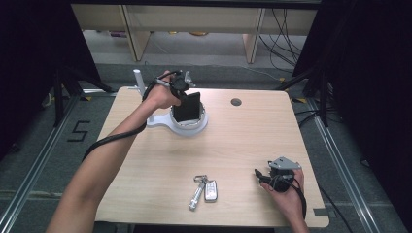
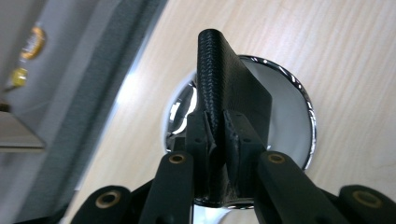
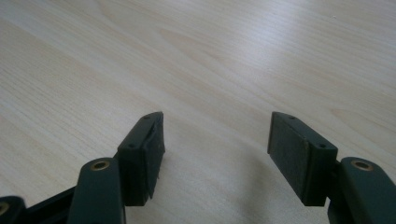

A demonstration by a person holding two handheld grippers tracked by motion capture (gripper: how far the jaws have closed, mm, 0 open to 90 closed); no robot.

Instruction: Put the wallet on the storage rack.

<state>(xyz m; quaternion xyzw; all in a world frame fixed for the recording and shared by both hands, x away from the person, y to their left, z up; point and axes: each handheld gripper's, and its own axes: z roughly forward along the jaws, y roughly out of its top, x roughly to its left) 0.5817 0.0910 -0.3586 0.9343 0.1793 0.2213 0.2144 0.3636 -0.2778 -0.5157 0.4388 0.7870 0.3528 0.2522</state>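
Black wallet [image 1: 186,107] stands up on its end in the shiny round bowl [image 1: 201,124] at the far left part of the wooden table [image 1: 243,141]. Its long side runs up and down, and its top leans a little away from the person. The left gripper [image 1: 180,90] comes at it from above and behind, and its jaws are squeezed tight on the wallet's folded edge. The left arm reaches far forward across the table, with the hand bent down at the wrist. The right gripper [image 1: 262,174] rests low near the right front corner, pointing left, jaws wide apart with nothing in them. A key bunch with a fob [image 1: 204,190] lies flat near the front edge, well apart from both.
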